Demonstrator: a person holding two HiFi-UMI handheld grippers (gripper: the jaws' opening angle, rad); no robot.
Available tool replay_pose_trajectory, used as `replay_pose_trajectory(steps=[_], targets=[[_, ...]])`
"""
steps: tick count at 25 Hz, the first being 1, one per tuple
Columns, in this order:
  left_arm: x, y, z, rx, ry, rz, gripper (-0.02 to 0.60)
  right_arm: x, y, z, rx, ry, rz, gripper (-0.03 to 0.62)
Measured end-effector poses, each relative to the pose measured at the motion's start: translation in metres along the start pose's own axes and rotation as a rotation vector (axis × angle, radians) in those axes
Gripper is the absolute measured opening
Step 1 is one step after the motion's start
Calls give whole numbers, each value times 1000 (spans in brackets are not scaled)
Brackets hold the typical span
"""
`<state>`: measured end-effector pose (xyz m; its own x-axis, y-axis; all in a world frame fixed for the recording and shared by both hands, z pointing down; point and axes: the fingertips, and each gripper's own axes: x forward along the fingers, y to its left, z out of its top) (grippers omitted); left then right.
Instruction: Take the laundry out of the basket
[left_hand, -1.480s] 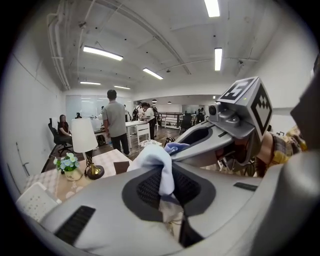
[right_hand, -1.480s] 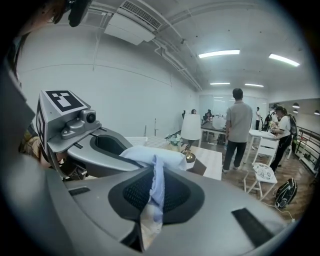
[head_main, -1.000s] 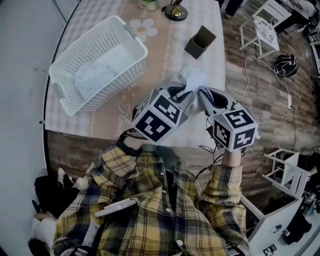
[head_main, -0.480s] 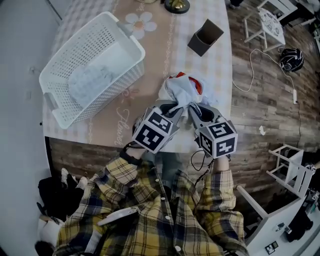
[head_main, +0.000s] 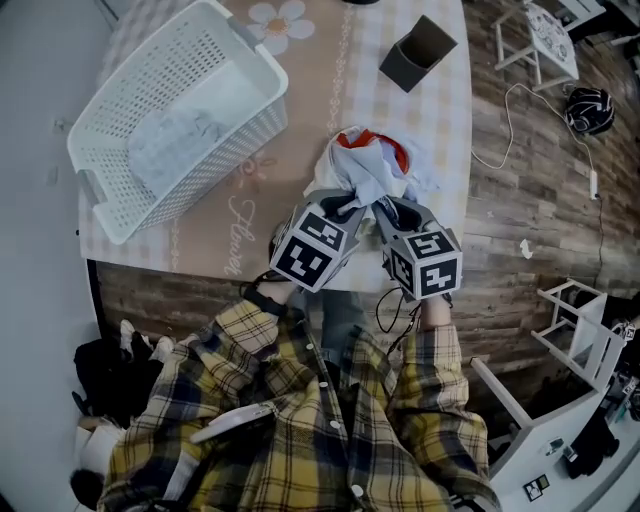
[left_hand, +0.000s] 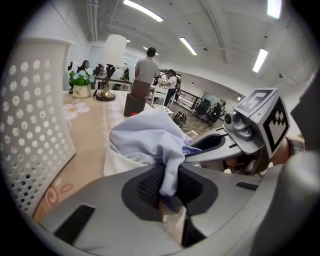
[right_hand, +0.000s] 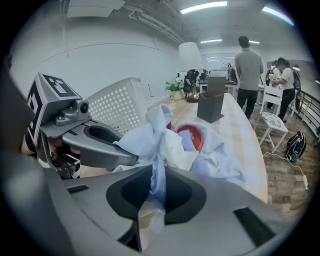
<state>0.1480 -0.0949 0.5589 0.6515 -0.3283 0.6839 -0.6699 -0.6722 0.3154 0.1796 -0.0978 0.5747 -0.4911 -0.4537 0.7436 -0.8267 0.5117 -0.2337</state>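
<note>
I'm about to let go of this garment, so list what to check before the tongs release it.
1. Pale blue garment rests on the table, outside the white laundry basket: ok.
2. Garment lies wholly inside the table's edges: ok.
3. Left tongs free of cloth: not ok; the jaws have just been opening, yet fabric is pinched between them.
4. Right tongs free of cloth: not ok; the jaws have also just been opening, with fabric pinched between them.
5. Brown box apart from the garment: ok.
6. Basket emptied: not ok; a pale cloth lies inside.
</note>
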Motion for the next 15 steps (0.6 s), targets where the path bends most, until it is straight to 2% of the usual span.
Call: replay_pose_trajectory(steps=[8, 15], targets=[[-16, 4, 14, -8, -42, 34, 96, -21, 2, 17, 6, -65, 2, 140], [-44, 8, 37, 13, -107, 76, 194, -53, 8, 48, 32, -171, 24, 144]])
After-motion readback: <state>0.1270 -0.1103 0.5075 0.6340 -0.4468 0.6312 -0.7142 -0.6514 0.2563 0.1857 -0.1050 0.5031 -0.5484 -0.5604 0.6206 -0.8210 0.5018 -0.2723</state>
